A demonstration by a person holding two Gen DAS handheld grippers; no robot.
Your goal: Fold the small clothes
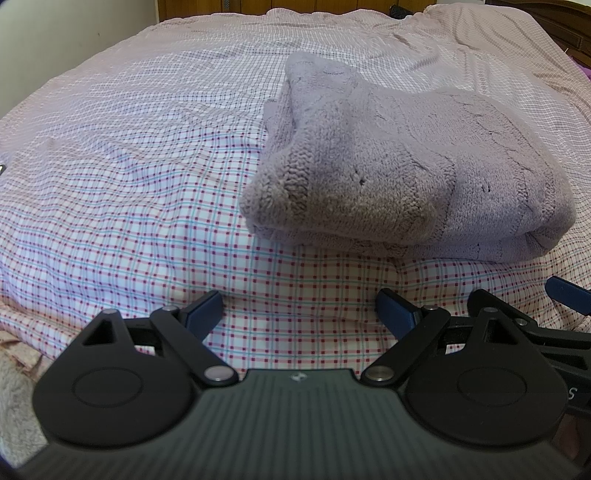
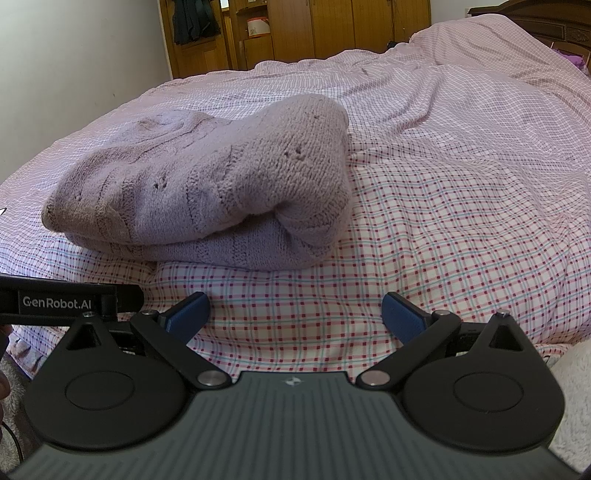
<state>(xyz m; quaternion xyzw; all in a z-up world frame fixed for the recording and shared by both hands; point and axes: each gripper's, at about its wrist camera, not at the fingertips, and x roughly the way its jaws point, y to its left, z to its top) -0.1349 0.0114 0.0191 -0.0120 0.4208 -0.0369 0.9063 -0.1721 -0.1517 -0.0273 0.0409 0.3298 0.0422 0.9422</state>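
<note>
A lilac knitted sweater [image 1: 399, 173] lies folded in a thick bundle on the checked bed sheet [image 1: 129, 184]. In the left wrist view it sits ahead and to the right of my left gripper [image 1: 299, 310], which is open and empty, a short way in front of the bundle. In the right wrist view the sweater [image 2: 207, 177] lies ahead and to the left of my right gripper [image 2: 295, 314], also open and empty. The two grippers are side by side near the bed's front edge; each sees part of the other at its frame edge.
The pink checked sheet [image 2: 461, 184] covers the whole bed, wrinkled toward the far end. Wooden wardrobes [image 2: 295, 29] stand beyond the bed. A dark headboard [image 2: 546, 22] is at the far right. A fluffy white fabric [image 2: 572, 387] lies at the near edge.
</note>
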